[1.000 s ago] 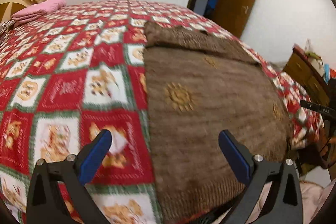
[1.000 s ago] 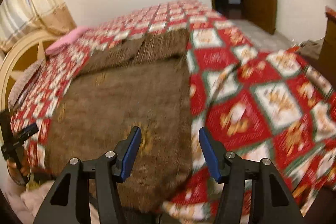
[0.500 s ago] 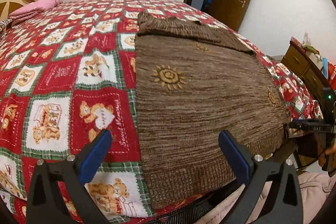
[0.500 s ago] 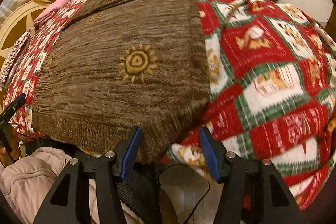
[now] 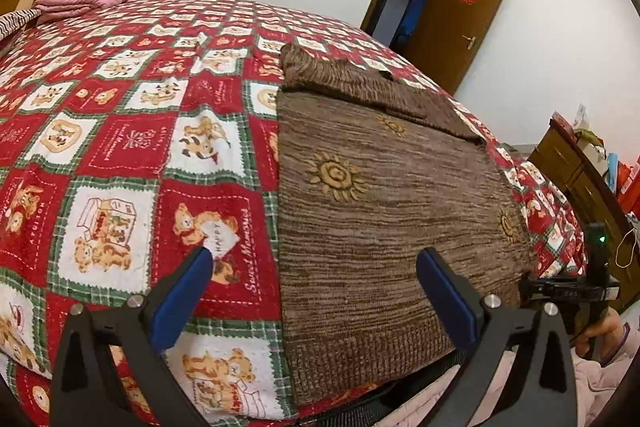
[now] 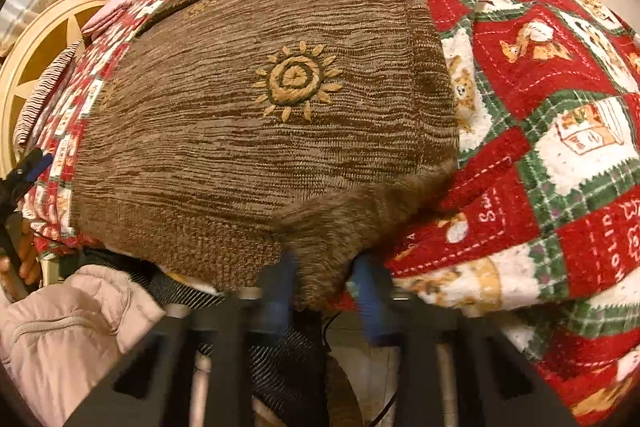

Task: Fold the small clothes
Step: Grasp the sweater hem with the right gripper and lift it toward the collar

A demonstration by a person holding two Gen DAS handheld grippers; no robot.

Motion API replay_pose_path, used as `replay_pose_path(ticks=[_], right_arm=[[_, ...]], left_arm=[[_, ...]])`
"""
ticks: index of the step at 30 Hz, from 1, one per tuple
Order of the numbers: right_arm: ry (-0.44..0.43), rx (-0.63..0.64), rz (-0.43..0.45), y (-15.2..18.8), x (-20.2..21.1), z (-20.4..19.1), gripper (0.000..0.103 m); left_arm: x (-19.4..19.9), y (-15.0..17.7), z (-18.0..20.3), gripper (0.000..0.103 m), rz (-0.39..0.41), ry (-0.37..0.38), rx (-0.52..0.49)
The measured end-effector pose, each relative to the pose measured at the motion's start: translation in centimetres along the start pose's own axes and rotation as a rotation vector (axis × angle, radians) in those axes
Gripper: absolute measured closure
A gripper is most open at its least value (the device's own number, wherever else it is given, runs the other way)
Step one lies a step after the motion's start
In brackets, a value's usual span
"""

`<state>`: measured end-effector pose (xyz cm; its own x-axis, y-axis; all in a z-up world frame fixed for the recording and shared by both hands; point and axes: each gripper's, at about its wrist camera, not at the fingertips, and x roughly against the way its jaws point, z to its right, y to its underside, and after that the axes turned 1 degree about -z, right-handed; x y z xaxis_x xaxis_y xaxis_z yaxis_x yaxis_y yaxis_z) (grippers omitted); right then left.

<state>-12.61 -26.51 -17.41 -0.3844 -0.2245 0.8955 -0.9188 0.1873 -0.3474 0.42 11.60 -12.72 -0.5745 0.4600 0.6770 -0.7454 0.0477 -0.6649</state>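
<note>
between right tool (image 6: 326, 287) pads: sweater (image 6: 280, 131) hem

Your right tongs (image 6: 326, 291) are smeared by motion blur in their own view, closing on the bunched corner of the brown sweater (image 6: 256, 131); that hem corner hides the blue pads (image 6: 370, 301) enough that you cannot tell whether they press it yet. From the left wrist, the right tongs show only as a dark sliver at the picture's right edge, their jaws out of sight. The sweater's near hem drops over the bed (image 5: 120, 155) edge, its underside hidden. Your pink sleeve (image 6: 60, 327) is cut off at the frame's lower left.
</note>
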Motion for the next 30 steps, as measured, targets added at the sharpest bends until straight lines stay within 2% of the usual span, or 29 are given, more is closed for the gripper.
replay_pose_path(ticks=[5,8,10,11,14,17,19,21,24,27,30], right_arm=[[-0.213,-0.063,0.037,-1.5,2.7,0.0,0.090],[-0.387,-0.123,0.098,-4.0,4.4,0.2,0.090],[-0.471,-0.174,0.145,-6.3,5.0,0.6,0.091],[-0.484,-0.190,0.166,-7.4,5.3,0.6,0.091],[-0.441,-0.219,0.260,-11.2,5.7,1.5,0.092],[-0.449,-0.316,0.315,-14.3,4.8,3.6,0.092],[-0.393,-0.346,0.337,-16.0,3.8,4.4,0.092],[-0.318,-0.350,0.334,-17.5,1.8,4.5,0.092],[-0.279,-0.357,0.288,-18.5,-0.4,5.2,0.092],[-0.270,-0.365,0.259,-18.8,-2.0,5.1,0.092],[-0.270,-0.369,0.259,-18.9,-2.2,5.0,0.092]], left_arm=[[1.0,-0.9,-0.5,0.000,0.034,-0.013,-0.003],[1.4,-1.7,-0.8,0.000,0.051,-0.012,-0.009],[1.6,-2.2,-0.8,0.000,0.061,-0.026,-0.022],[1.7,-2.4,-0.8,0.000,0.066,-0.035,-0.029],[2.0,-2.7,-1.0,0.000,0.077,-0.044,-0.042],[1.9,-2.8,-1.2,0.000,0.075,-0.046,-0.045],[1.6,-2.8,-1.4,0.000,0.065,-0.043,-0.049],[1.1,-3.0,-1.5,0.000,0.047,-0.039,-0.057],[0.4,-3.0,-1.2,0.000,0.017,-0.003,-0.077],[-0.3,-2.6,0.2,0.000,-0.029,0.057,-0.171],[-0.9,-1.2,2.3,0.000,-0.080,0.031,-0.357]])
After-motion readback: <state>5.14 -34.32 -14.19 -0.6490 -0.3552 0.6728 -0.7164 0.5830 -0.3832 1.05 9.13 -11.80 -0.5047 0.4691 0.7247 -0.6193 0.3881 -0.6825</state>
